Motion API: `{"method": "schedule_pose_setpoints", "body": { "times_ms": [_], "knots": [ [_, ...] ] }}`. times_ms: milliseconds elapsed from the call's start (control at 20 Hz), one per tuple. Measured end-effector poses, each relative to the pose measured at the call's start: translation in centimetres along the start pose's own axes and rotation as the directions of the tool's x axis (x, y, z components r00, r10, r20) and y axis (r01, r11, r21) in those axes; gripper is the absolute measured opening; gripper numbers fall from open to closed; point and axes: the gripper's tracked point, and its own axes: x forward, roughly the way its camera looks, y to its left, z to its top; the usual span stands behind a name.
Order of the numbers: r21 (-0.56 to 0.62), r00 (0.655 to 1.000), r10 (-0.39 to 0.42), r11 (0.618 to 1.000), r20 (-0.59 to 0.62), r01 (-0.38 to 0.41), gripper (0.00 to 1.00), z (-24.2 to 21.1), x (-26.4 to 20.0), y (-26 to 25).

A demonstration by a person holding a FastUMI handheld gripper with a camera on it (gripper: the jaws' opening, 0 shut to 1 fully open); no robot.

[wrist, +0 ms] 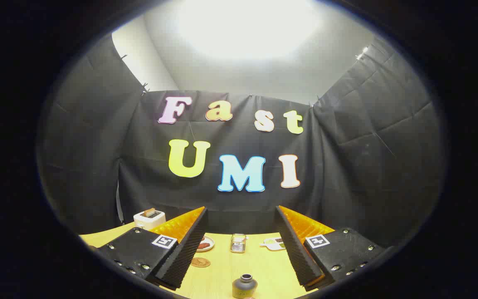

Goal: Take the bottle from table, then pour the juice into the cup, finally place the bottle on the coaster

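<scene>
The gripper (239, 245) has its fingers (189, 245) spread wide, nothing between them but bare counter. The small dark grey round-bodied bottle with an open black neck (245, 286) stands upright low in the gap, nearer than the fingertips and roughly midway between the two fingers, touching neither. Its long axis runs vertical, mouth up, so I judge the grasp needs the fingers lowered until they flank its body, then closed from both sides.

Beyond the fingertips on the pale yellow wooden counter (259, 261) stands a clear ribbed glass cup (238, 243), almost straight ahead. A round brown cork coaster (200, 262) lies just beside the left finger, with a small plate holding something red (206, 244) behind it. A white toaster (149, 219) sits farther left, well apart. Open counter separates bottle and cup, giving room to lift and tip.
</scene>
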Motion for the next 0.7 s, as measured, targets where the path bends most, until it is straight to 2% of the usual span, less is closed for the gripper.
{"method": "schedule_pose_setpoints", "body": {
  "times_ms": [200, 700],
  "knots": [
    [0.021, 0.999, 0.042, 0.999, -0.014, -0.042, 0.97, -0.6, -0.2, 0.1],
    [0.021, 0.997, 0.072, 0.997, -0.031, -0.071, 0.97, -1.3, -0.5, -0.7]
  ]
}}
